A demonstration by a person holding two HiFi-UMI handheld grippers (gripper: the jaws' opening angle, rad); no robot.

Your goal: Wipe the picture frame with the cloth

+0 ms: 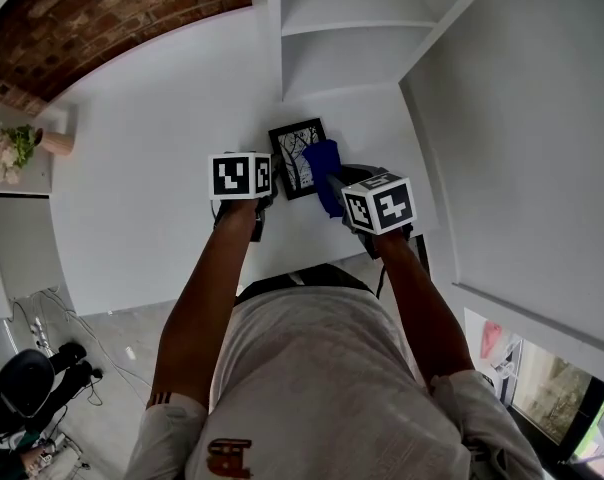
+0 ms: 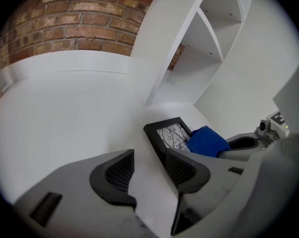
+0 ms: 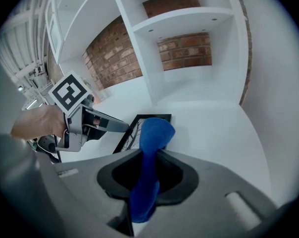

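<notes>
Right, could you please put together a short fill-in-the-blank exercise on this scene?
The right gripper is shut on a cloth coloured ____.
The picture frame has a ____ border.
The left gripper has its jaws ____, holding nothing.
Behind the shelves the wall is ____.
Missing words: blue; black; apart; brick.

White table (image 1: pixel 152 198), white shelving (image 1: pixel 354 56), brick wall (image 1: pixel 112 13), pink flowers (image 1: pixel 4 150) at left

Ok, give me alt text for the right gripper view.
The right gripper clamps a blue cloth, its free end over a black picture frame on a white table. The left gripper sits beside the frame.
</notes>
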